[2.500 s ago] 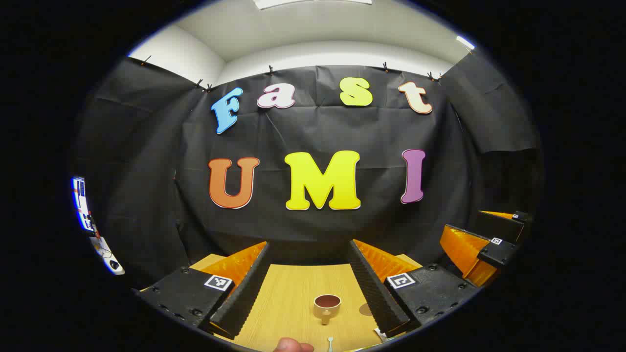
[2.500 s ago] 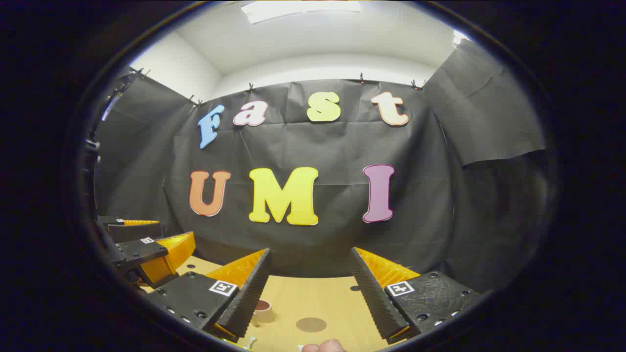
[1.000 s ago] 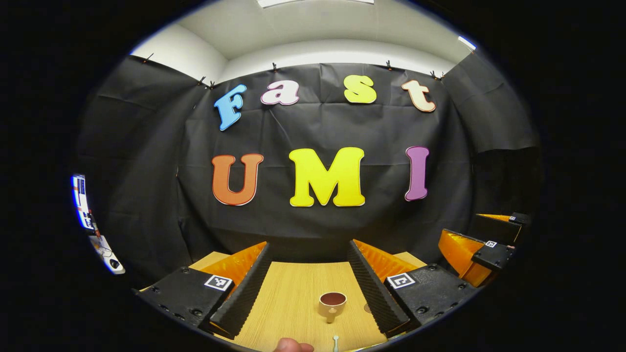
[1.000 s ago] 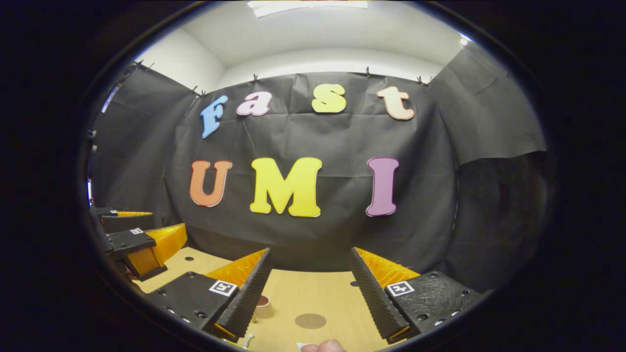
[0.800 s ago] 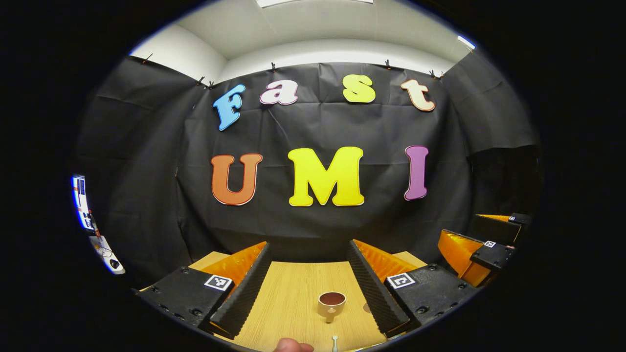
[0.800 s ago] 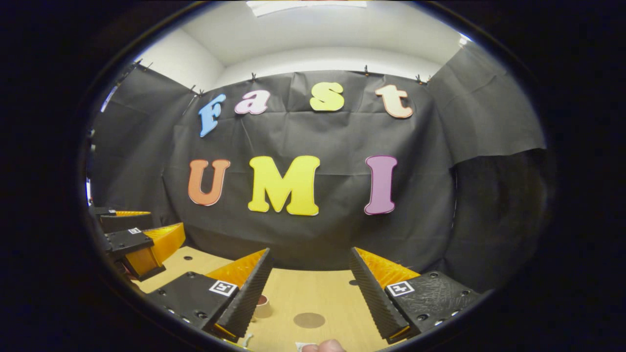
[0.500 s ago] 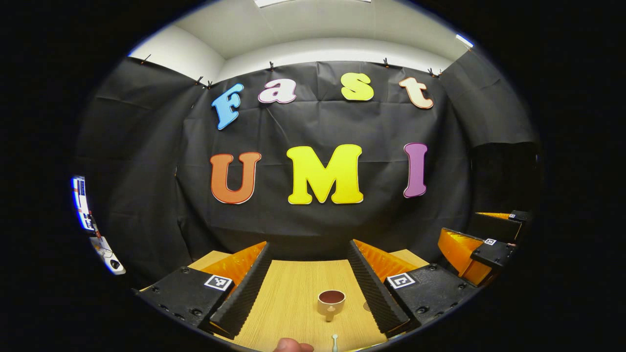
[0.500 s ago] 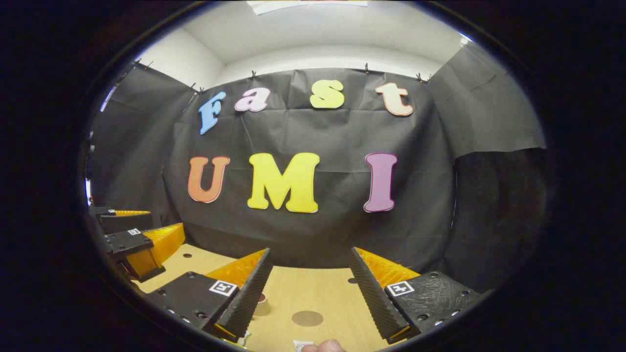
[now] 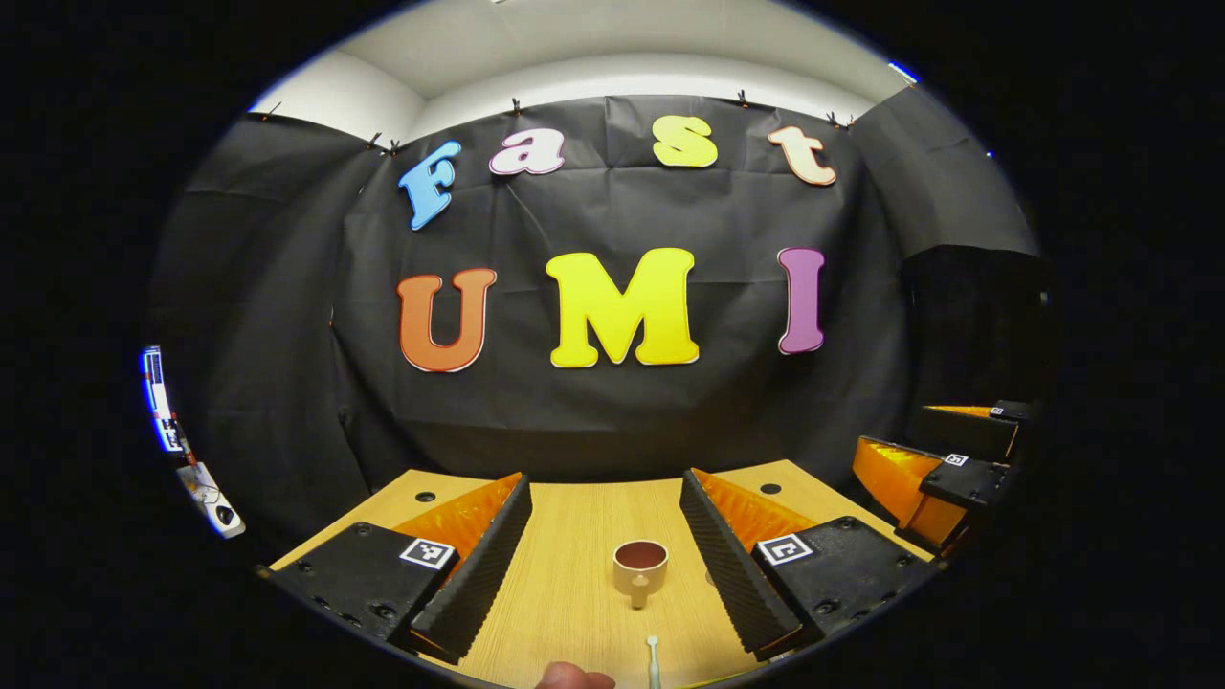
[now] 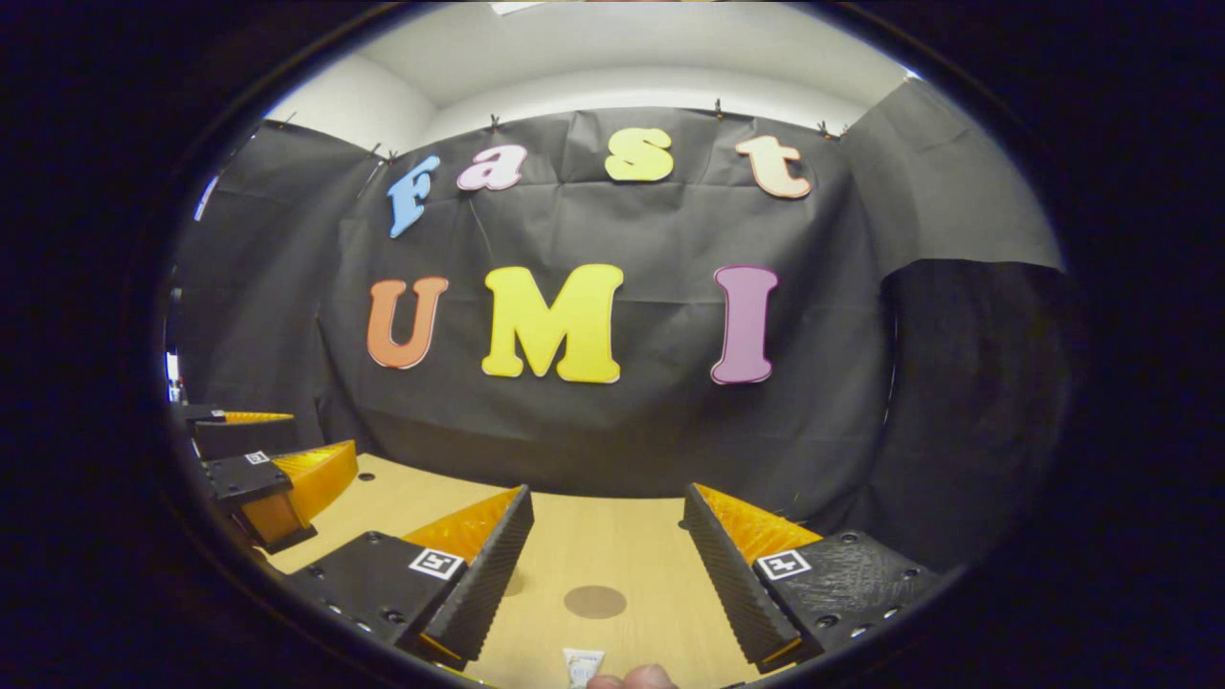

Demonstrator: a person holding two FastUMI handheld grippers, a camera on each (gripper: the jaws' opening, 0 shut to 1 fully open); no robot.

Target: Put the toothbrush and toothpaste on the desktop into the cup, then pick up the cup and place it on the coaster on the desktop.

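One cup (image 9: 639, 565), one toothbrush (image 9: 652, 658), one coaster (image 10: 594, 601), one toothpaste (image 10: 582, 665) (partly visible), two tools (image 9: 605, 563) (image 10: 605, 566).

A staged recording booth, not a lived-in room. Creased black cloth (image 9: 612, 411) is clipped up as the wall across the middle of both views, with plain white wall and ceiling (image 10: 632, 57) above it. A light wooden desk (image 9: 565, 593) with small dark holes fills the bottom, and a lit screen (image 9: 153, 402) glows at the left edge.
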